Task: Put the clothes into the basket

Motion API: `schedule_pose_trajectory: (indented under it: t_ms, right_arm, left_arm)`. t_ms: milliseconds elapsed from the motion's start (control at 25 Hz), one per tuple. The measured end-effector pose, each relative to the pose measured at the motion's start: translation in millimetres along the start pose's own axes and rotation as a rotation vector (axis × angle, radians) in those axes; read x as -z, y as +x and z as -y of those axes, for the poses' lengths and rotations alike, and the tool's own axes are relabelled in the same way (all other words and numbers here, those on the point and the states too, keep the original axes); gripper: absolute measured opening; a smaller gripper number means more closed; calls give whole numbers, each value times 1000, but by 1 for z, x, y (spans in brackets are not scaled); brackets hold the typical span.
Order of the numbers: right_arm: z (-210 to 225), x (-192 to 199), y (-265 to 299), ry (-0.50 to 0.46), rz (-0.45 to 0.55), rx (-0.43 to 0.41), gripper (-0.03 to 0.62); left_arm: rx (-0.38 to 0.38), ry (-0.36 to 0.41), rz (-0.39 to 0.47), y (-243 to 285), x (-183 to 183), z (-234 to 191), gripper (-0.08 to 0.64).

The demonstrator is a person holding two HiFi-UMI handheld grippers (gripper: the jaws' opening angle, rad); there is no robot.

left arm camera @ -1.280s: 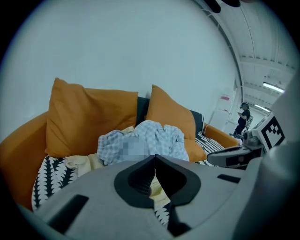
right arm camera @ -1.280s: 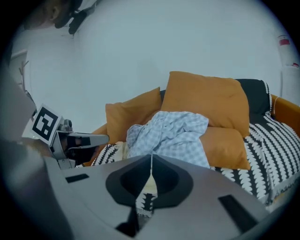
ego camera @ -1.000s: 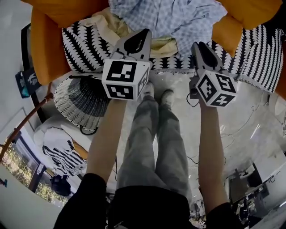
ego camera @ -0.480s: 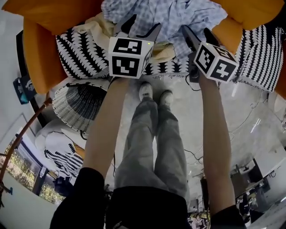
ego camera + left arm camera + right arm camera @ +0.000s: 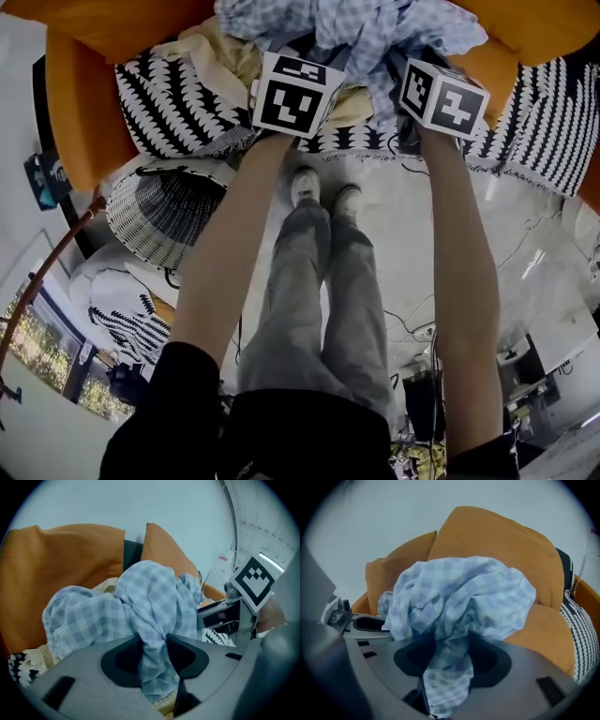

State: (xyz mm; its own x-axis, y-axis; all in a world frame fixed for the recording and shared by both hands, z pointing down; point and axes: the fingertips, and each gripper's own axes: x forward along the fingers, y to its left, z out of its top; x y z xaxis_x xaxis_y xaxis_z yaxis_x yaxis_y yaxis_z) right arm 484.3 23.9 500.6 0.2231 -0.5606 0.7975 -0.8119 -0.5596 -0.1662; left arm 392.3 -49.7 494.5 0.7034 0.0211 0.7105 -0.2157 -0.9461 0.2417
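Observation:
A blue-and-white checked shirt (image 5: pixel 375 23) lies bunched on the orange sofa (image 5: pixel 89 103), over a cream garment (image 5: pixel 220 52). Both grippers reach into it side by side. My left gripper (image 5: pixel 154 653) pinches a gathered fold of the shirt (image 5: pixel 140 602); its jaws have just been closing. My right gripper (image 5: pixel 447 658) has a thicker bunch of the shirt (image 5: pixel 464 597) filling its jaws, which have also just been closing. In the head view the fingertips of both are buried in cloth. The woven basket (image 5: pixel 155 220) stands on the floor, left of the person's legs.
A black-and-white patterned throw (image 5: pixel 173 103) covers the sofa's front edge on both sides. Orange cushions (image 5: pixel 497 541) stand behind the shirt. Cables lie on the glossy floor (image 5: pixel 525 244) at the right. Another patterned bundle (image 5: pixel 127 323) lies below the basket.
Both grippers moved forward and down from in front of the sofa into the checked shirt. Their jaws went from shut to wide, then closed in on folds of the shirt.

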Motion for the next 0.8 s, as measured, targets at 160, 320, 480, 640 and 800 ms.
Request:
schedule_pose_trajectory:
  t_ms: [160, 320, 480, 640, 800]
  right_arm:
    - [-9, 5, -13, -42, -27, -77, 81]
    - [-21, 3, -33, 1, 10, -176, 63]
    - [-51, 8, -55, 4, 82, -263, 60]
    - [-80, 5, -84, -75, 134, -303, 60]
    - [-116, 4, -115, -141, 172, -358, 60]
  left_arm:
    - [-13, 29, 1, -16, 0, 16, 97]
    - [-62, 23, 61, -46, -5, 21, 81]
    - [-135, 11, 130, -88, 3, 16, 80]
    - [-203, -10, 203, -134, 4, 23, 78]
    - [-272, -64, 264, -184, 15, 27, 78]
